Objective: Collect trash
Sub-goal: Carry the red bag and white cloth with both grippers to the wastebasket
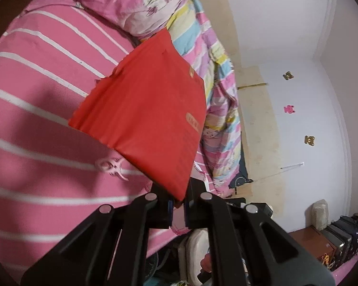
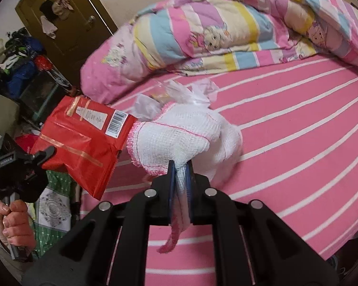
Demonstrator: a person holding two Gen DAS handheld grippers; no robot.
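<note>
My left gripper [image 1: 177, 202] is shut on a corner of a red plastic mailer bag [image 1: 145, 119], which hangs lifted above the pink striped bed sheet [image 1: 35, 109]. The right wrist view shows the same red bag [image 2: 83, 138] at left, with a barcode label, held by the left gripper [image 2: 49, 151] in a person's hand [image 2: 12, 217]. My right gripper [image 2: 180, 181] is shut on a white mesh cloth with pink edging [image 2: 179, 138], raised over the sheet [image 2: 298, 131]. A crumpled clear plastic wrapper [image 2: 174, 95] lies just behind the cloth.
A pastel patchwork quilt [image 2: 214, 28] is heaped along the far side of the bed. A small pink clip [image 1: 111, 166] lies on the sheet. Beside the bed stand cluttered shelves [image 2: 21, 71], a brown door [image 2: 66, 19] and boxes along the wall [image 1: 334, 233].
</note>
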